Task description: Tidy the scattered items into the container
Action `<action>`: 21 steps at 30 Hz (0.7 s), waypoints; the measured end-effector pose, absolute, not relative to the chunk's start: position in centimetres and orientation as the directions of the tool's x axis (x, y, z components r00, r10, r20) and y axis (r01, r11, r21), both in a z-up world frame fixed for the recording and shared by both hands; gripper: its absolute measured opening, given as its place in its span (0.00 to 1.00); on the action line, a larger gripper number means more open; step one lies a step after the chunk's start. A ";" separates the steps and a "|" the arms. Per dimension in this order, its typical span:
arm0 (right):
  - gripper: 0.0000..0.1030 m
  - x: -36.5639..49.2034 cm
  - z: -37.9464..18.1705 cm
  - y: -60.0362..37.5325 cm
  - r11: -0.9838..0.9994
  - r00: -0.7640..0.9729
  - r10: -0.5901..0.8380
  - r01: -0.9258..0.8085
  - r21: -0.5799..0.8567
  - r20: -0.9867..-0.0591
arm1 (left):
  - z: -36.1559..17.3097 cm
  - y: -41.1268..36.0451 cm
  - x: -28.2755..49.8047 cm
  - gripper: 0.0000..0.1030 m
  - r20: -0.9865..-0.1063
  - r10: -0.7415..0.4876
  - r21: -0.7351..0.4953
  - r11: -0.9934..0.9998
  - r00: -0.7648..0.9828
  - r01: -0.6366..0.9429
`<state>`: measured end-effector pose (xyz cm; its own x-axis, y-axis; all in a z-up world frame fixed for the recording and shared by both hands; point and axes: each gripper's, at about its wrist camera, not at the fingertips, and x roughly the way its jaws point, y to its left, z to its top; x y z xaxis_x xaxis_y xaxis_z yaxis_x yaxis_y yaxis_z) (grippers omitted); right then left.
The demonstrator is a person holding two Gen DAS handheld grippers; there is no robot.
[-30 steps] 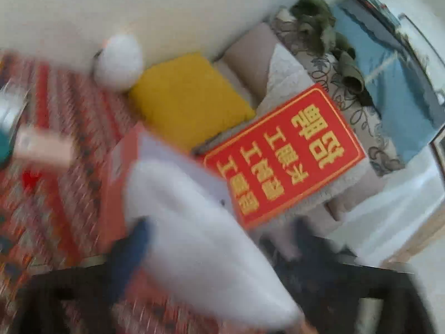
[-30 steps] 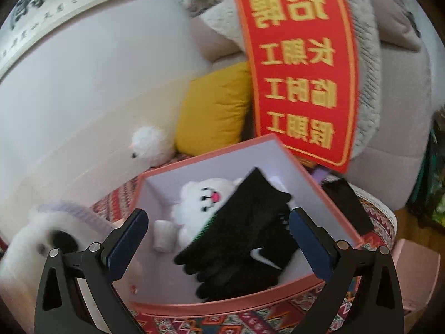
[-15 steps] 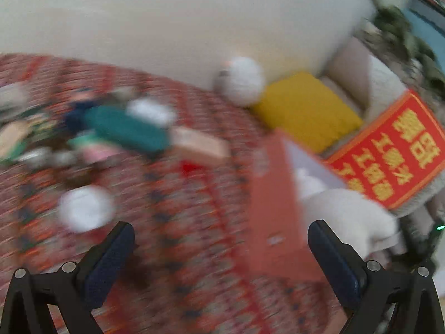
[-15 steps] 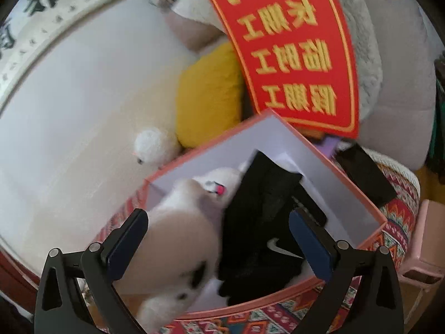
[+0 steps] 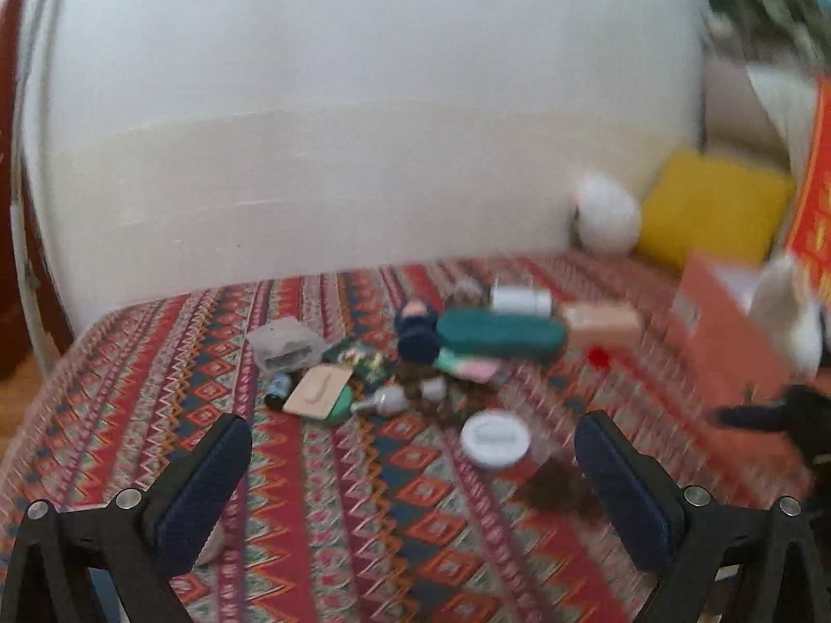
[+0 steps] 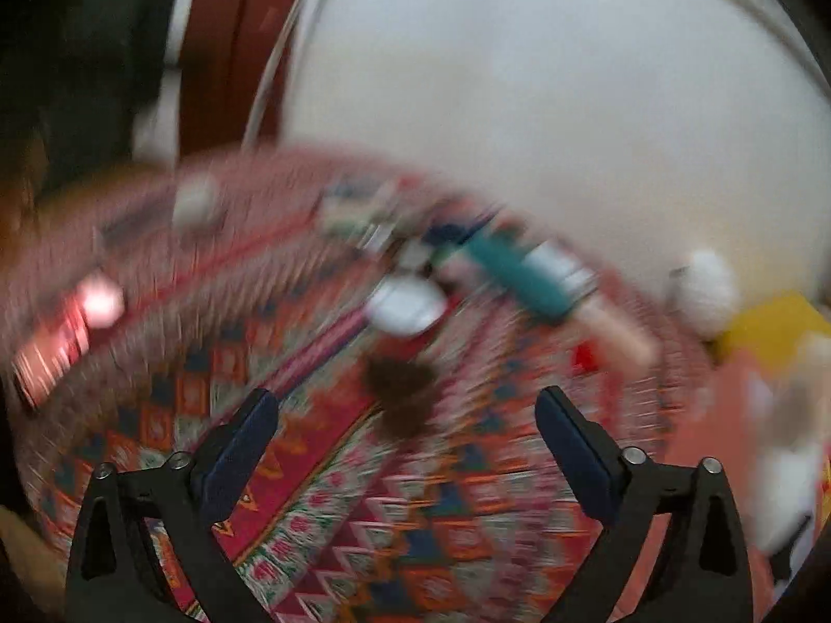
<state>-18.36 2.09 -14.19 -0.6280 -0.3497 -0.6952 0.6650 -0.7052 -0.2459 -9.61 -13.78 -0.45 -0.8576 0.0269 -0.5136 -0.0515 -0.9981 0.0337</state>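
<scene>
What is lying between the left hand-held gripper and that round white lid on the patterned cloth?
Nothing visible. The left hand-held gripper is open, and only bare patterned cloth lies between its fingers and the round white lid. A dark brown clump sits just right of that path, beside the lid.

Left gripper [image 5: 413, 459] now empty, its white plush toy [image 5: 787, 311] in the box [image 5: 722, 332] at three o'clock; right gripper [image 6: 405, 428] swings from box to scattered clutter.
</scene>
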 end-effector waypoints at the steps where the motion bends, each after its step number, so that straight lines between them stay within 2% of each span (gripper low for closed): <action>1: 0.88 -19.2 -15.4 1.4 -0.708 -0.616 -0.319 0.660 -0.252 -0.720 | -0.9 -13.6 -9.7 1.00 -0.520 0.004 0.077 -0.996 -0.854 -0.052; 5: 0.88 -23.2 -18.4 1.3 -0.791 -0.576 -0.250 0.585 -0.179 -0.778 | -2.6 -13.9 -9.9 1.00 -0.531 -0.100 0.221 -0.975 -0.841 -0.023; 9: 0.85 -24.9 -19.6 1.3 -0.802 -0.544 -0.283 0.586 -0.117 -0.790 | -3.4 -14.8 -10.0 1.00 -0.558 -0.119 0.244 -0.970 -0.821 -0.025; 11: 0.65 -25.3 -19.9 1.0 -0.793 -0.534 -0.313 0.602 -0.093 -0.786 | -3.6 -15.1 -10.1 1.00 -0.568 -0.122 0.242 -0.970 -0.814 -0.023; 12: 0.44 -25.4 -19.9 0.6 -0.788 -0.530 -0.325 0.609 -0.086 -0.783 | -3.7 -15.3 -10.1 1.00 -0.573 -0.124 0.241 -0.970 -0.810 -0.021; 13: 0.30 -25.1 -19.7 0.0 -0.784 -0.536 -0.326 0.614 -0.094 -0.779 | -3.7 -15.4 -10.1 1.00 -0.576 -0.126 0.239 -0.971 -0.808 -0.020; 17: 0.18 -23.8 -19.2 -1.3 -0.761 -0.575 -0.319 0.629 -0.158 -0.754 | -3.7 -15.5 -10.2 1.00 -0.582 -0.125 0.231 -0.973 -0.803 -0.016; 19: 0.13 -23.2 -18.3 -1.1 -0.763 -0.583 -0.334 0.629 -0.151 -0.741 | -3.6 -15.3 -10.1 1.00 -0.581 -0.131 0.240 -0.971 -0.803 -0.016; 21: 0.12 -22.7 -16.8 -0.3 -0.777 -0.596 -0.367 0.618 -0.117 -0.714 | -3.6 -15.0 -10.1 1.00 -0.580 -0.139 0.253 -0.967 -0.802 -0.015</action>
